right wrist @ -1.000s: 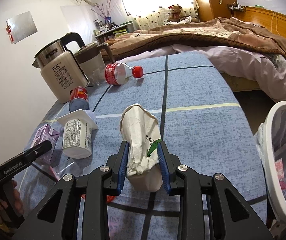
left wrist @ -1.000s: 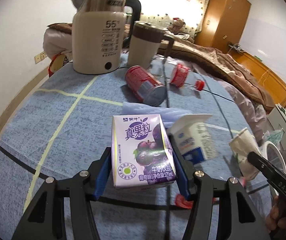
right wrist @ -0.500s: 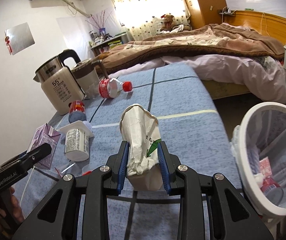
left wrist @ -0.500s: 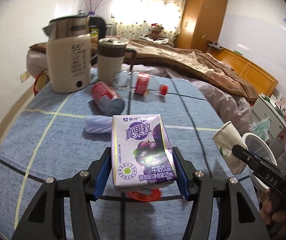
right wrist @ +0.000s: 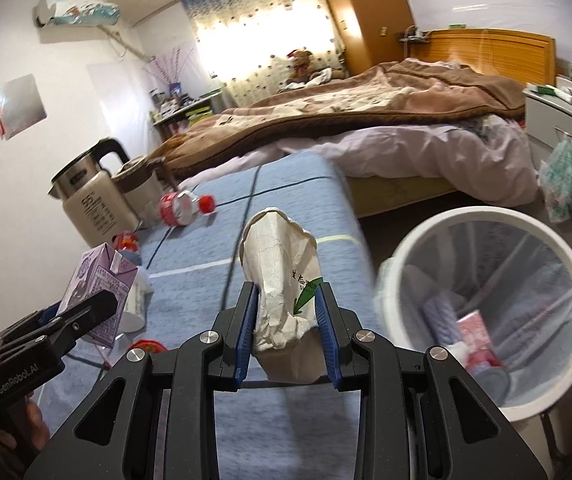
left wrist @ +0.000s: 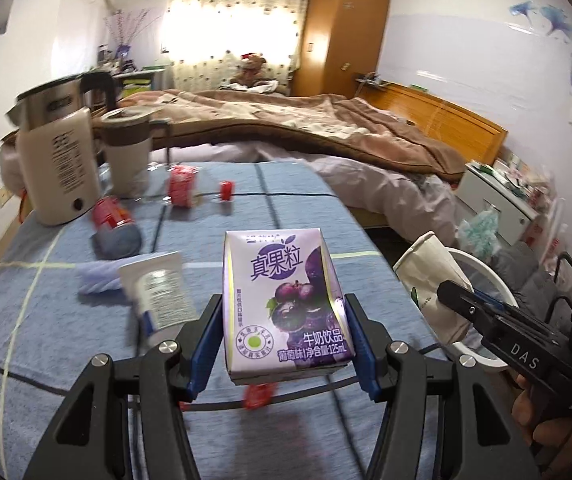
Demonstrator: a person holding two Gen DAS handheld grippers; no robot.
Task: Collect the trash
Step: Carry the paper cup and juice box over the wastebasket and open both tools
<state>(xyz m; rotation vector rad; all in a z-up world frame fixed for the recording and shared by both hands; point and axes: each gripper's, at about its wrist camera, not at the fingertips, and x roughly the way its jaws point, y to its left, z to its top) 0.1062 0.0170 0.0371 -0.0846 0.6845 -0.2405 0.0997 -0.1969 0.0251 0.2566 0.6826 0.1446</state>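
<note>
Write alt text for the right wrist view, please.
The right tool grips a crumpled paper cup above a blue table, beside a white trash bin holding some litter. At left, the left tool holds a purple milk carton.

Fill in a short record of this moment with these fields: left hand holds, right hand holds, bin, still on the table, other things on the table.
left hand holds: purple milk carton, clamped in the left gripper
right hand holds: crumpled paper cup, clamped in the right gripper
bin: white mesh bin beside the table, some trash already inside
still on the table: yogurt cup, red can, plastic bottle, all lying down
other things on the table: kettle, mug
</note>
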